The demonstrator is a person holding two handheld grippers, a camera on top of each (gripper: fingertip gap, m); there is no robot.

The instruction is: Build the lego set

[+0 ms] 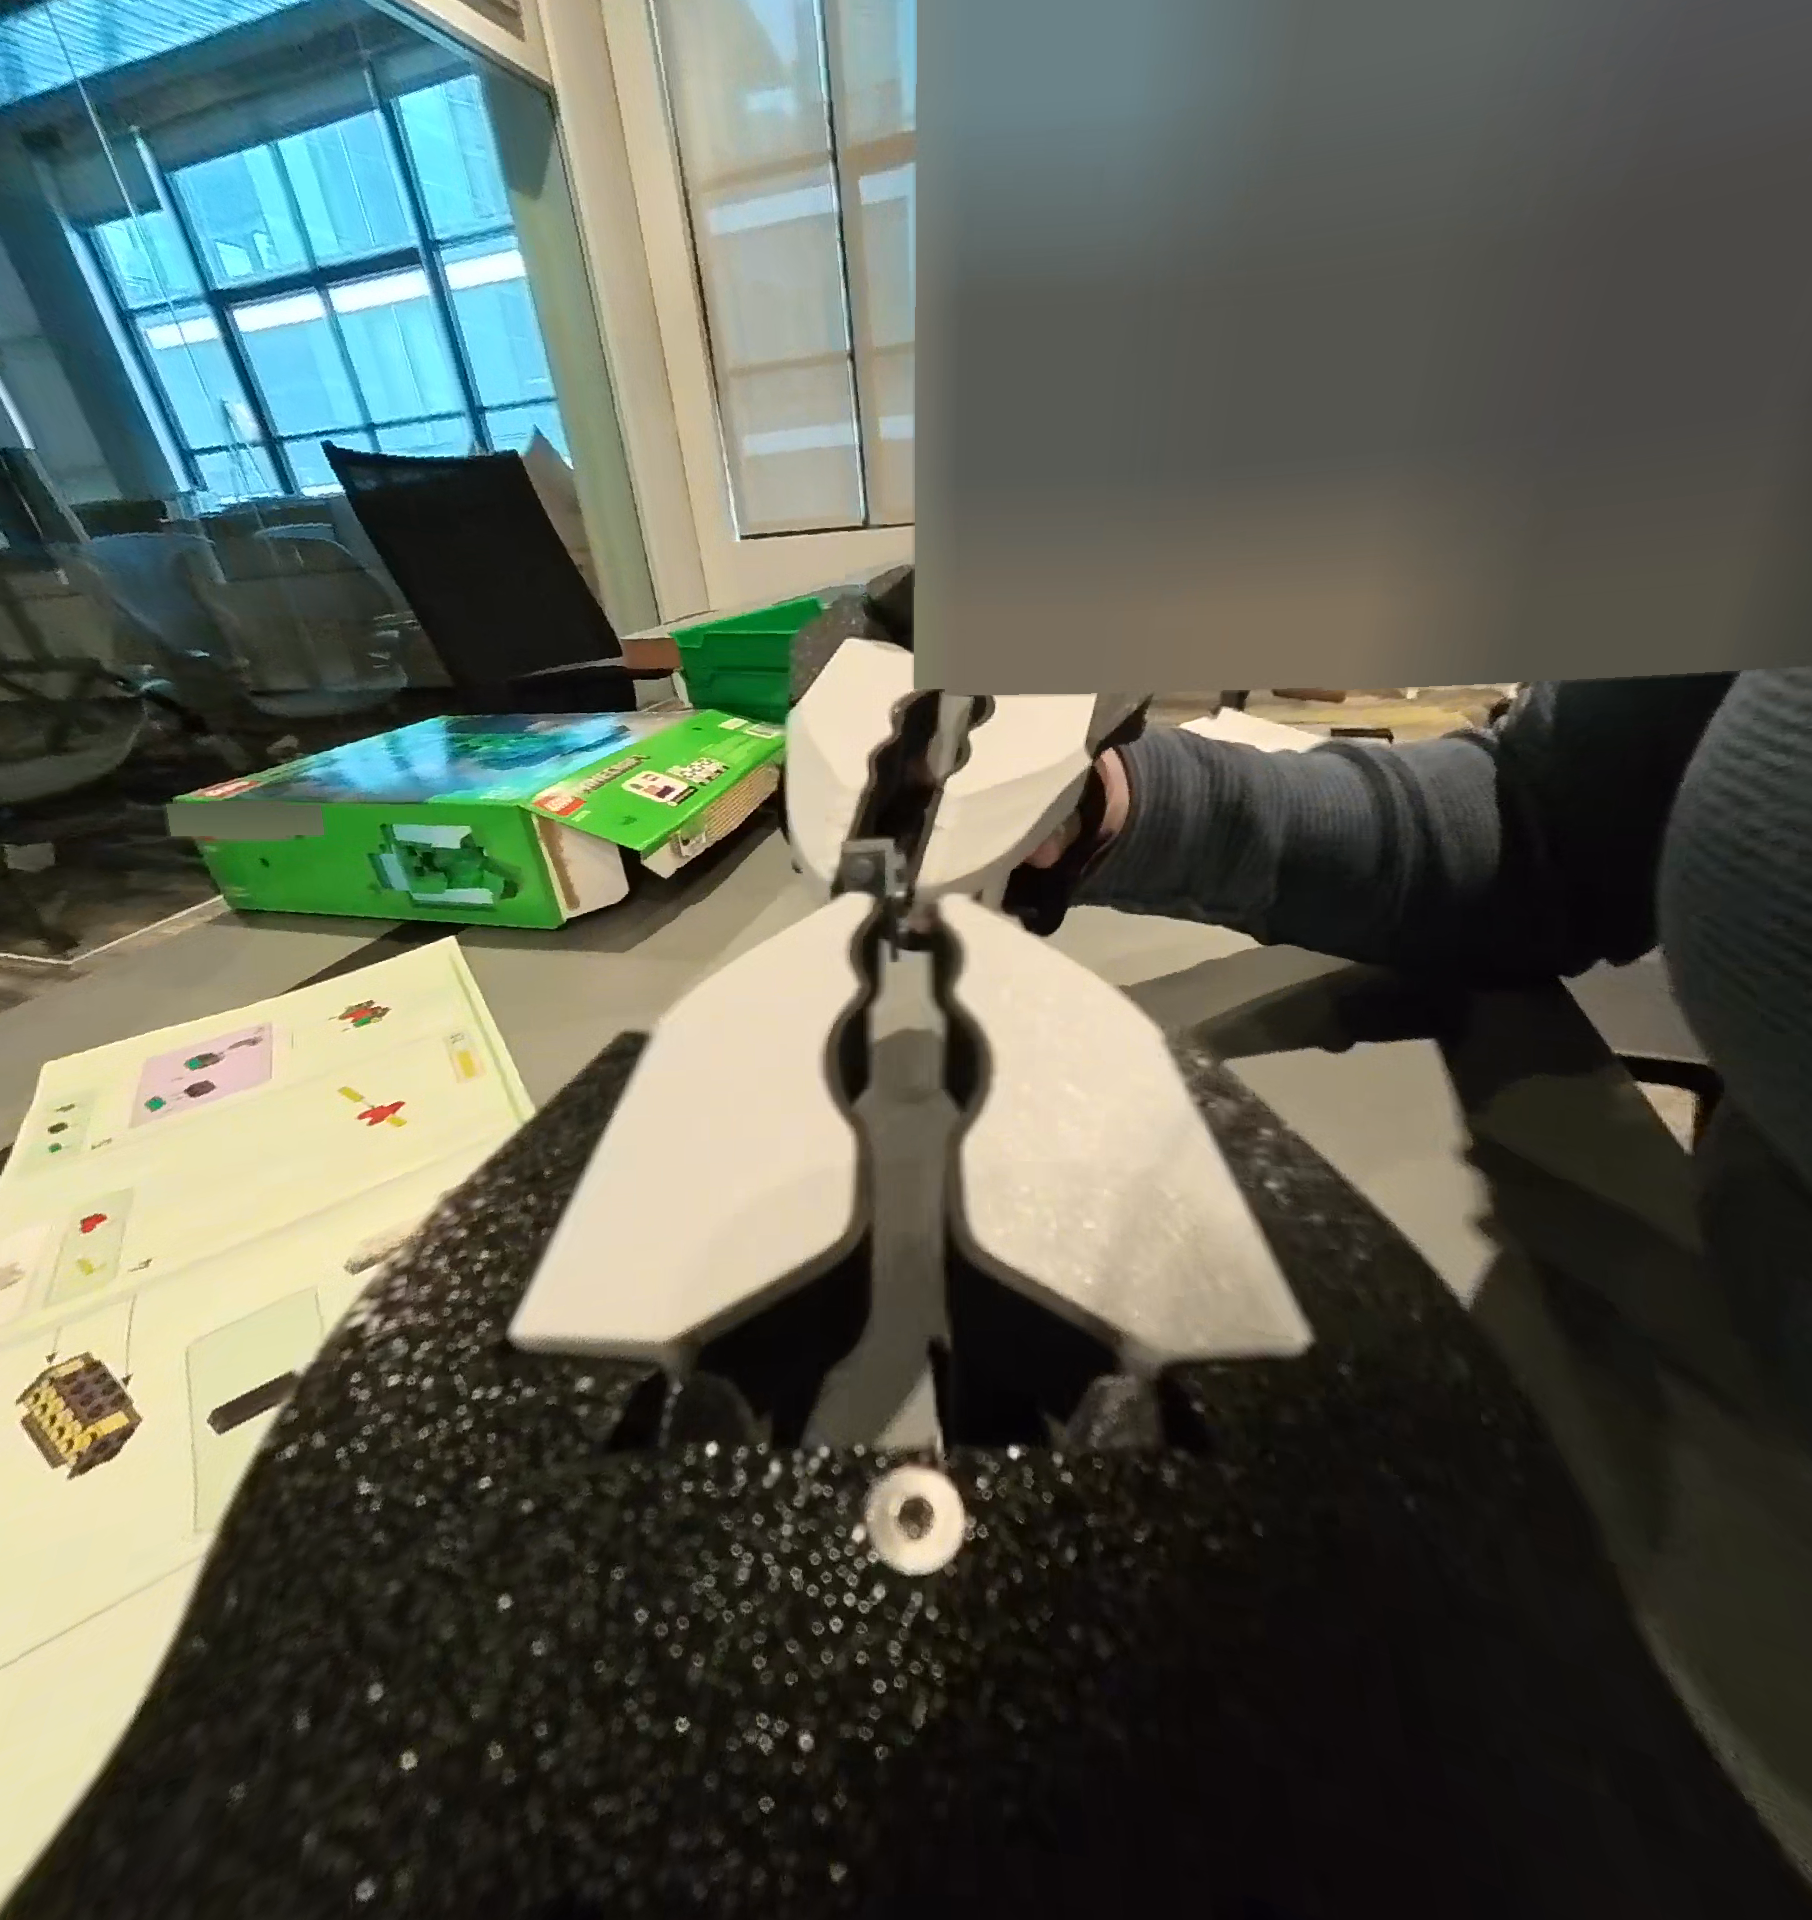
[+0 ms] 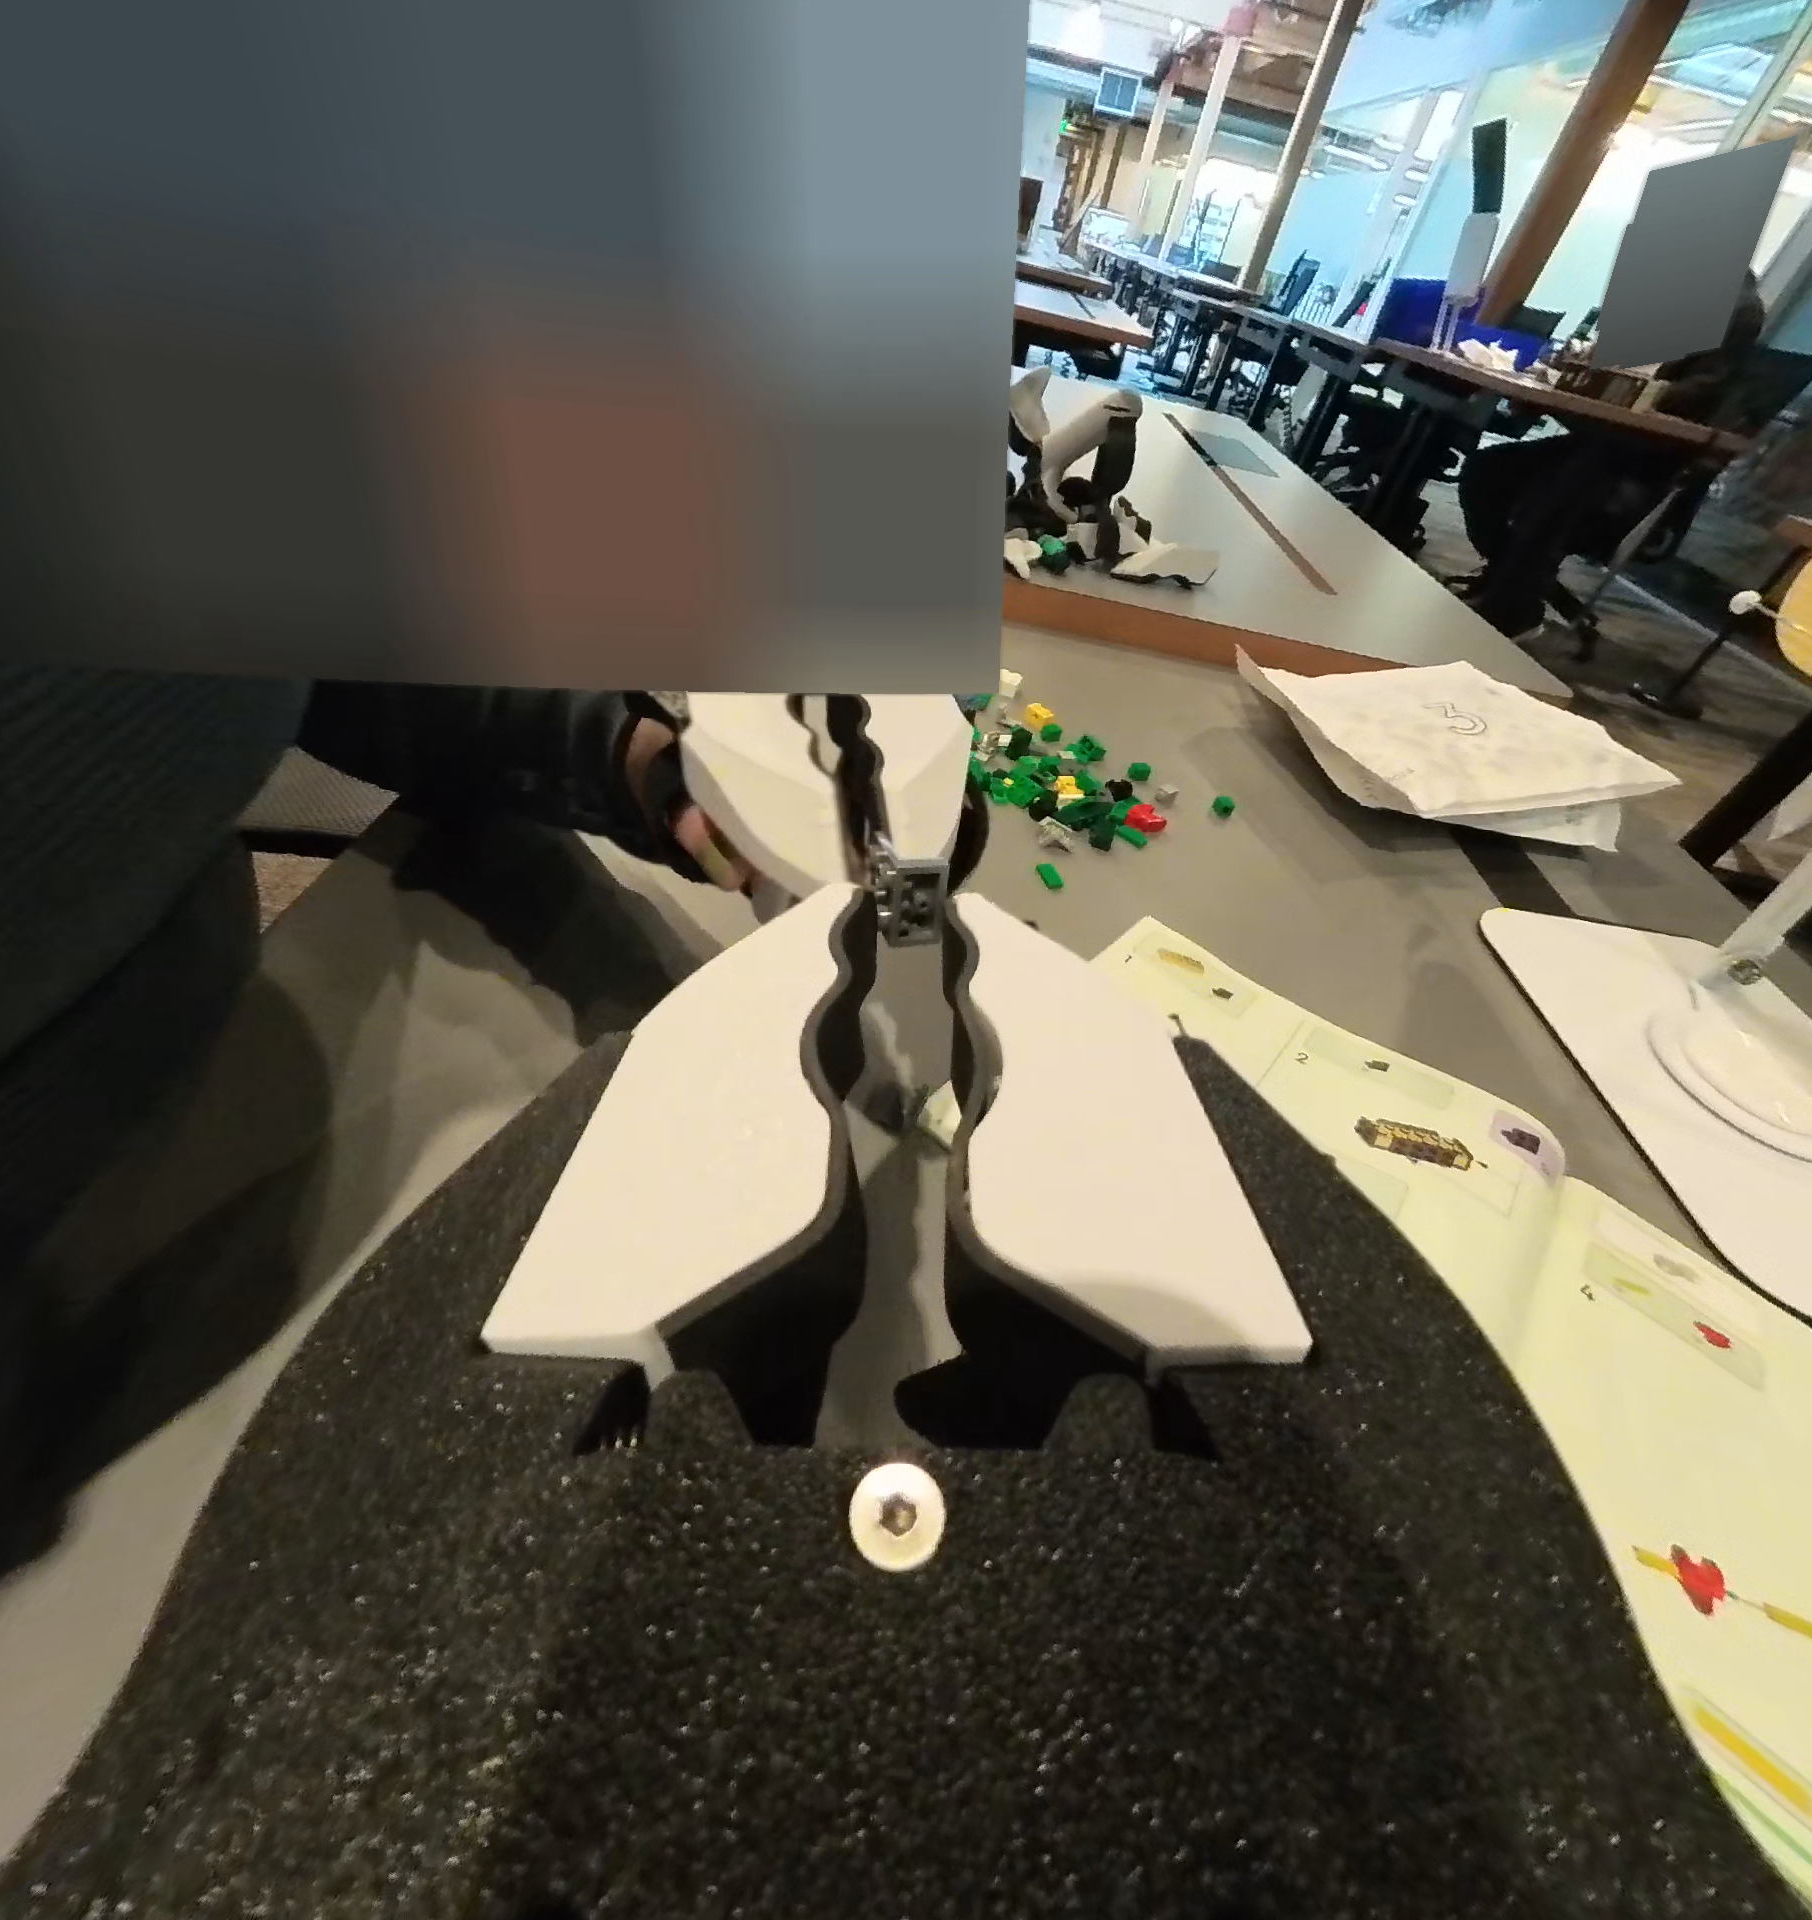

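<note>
So my two claws are tip to tip up in the air over the near side of the bench (image 2: 1401,914). The right claw (image 2: 907,920) is clamped on a small grey brick (image 2: 910,902), and the left claw (image 1: 894,925) is pinched shut on a tiny dark piece (image 1: 894,940) that sits right against that brick; I can't make out what it is.

Stuff around: the loose brick pile (image 2: 1073,792) is further out, past the claws. The open instruction booklet (image 2: 1504,1247) runs along the near edge under my right side, and a white lamp base (image 2: 1712,1049) sits just beyond it. A crumpled white bag (image 2: 1442,748) lies toward the far right corner. Over on the left the green box (image 1: 445,831) lies on its side near the far edge, with green trays (image 1: 746,655) behind it.

There's bare bench between the pile and the booklet.
</note>
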